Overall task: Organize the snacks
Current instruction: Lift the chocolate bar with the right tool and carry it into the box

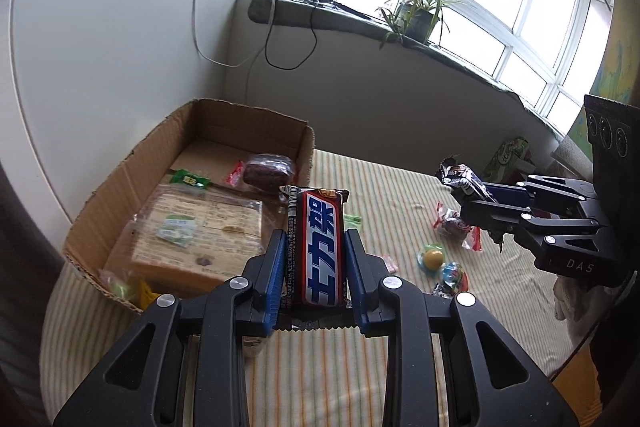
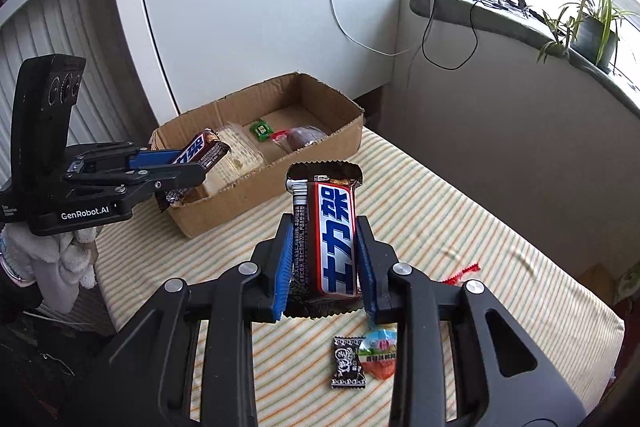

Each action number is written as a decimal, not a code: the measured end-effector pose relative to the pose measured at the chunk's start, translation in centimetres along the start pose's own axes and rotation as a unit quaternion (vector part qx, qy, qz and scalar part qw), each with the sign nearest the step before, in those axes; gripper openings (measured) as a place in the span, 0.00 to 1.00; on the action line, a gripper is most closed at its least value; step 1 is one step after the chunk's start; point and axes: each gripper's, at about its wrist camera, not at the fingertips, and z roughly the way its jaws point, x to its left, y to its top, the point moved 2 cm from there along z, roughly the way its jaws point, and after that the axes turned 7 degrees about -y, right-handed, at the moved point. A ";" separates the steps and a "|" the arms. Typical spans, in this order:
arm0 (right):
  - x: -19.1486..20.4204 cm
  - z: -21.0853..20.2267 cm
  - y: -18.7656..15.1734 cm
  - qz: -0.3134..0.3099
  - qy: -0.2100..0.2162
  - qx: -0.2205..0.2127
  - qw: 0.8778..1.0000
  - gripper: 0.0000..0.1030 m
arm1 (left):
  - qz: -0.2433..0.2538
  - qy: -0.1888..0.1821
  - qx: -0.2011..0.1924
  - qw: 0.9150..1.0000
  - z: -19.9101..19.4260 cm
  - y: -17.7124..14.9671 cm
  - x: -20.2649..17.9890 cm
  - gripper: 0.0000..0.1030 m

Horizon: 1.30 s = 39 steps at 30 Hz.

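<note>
My left gripper (image 1: 315, 247) is shut on a Snickers bar (image 1: 320, 247), held above the striped table just right of the cardboard box (image 1: 120, 183). In the right wrist view the left gripper (image 2: 192, 167) hangs over the box's (image 2: 280, 187) near end with its bar (image 2: 200, 153). My right gripper (image 2: 325, 247) is shut on a second Snickers bar (image 2: 334, 239), above the table, right of the box. It also shows in the left wrist view (image 1: 476, 203) with its bar (image 1: 464, 179). The box holds a cracker pack (image 1: 200, 243), a dark cake (image 1: 266, 171) and a green sachet (image 1: 190, 181).
Loose wrapped sweets lie on the striped cloth (image 1: 400, 195): a dark cake (image 1: 454, 227), a yellow sweet (image 1: 432, 257) and a colourful one (image 1: 452, 275). A black-white sweet (image 2: 348, 363) and an orange one (image 2: 380, 351) lie below my right gripper. A windowsill with a plant (image 1: 416, 15) is behind.
</note>
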 end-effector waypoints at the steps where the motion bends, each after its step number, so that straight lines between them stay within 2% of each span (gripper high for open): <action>1: 0.3 0.3 0.3 -0.003 0.001 0.000 1.000 0.29 | -0.002 0.002 -0.002 1.000 -0.2 0.0 0.4 0.26; 21: 4.7 8.2 8.2 -0.022 0.022 0.006 0.999 0.29 | -0.018 0.029 -0.008 0.999 -1.1 0.4 5.6 0.26; 28: 6.3 10.8 9.6 -0.030 0.030 0.015 0.999 0.29 | -0.024 0.037 -0.008 0.999 -1.2 0.4 6.8 0.26; 39: 6.3 15.0 10.4 -0.016 0.030 0.040 0.999 0.29 | -0.035 0.041 -0.004 0.999 -0.5 0.6 7.6 0.26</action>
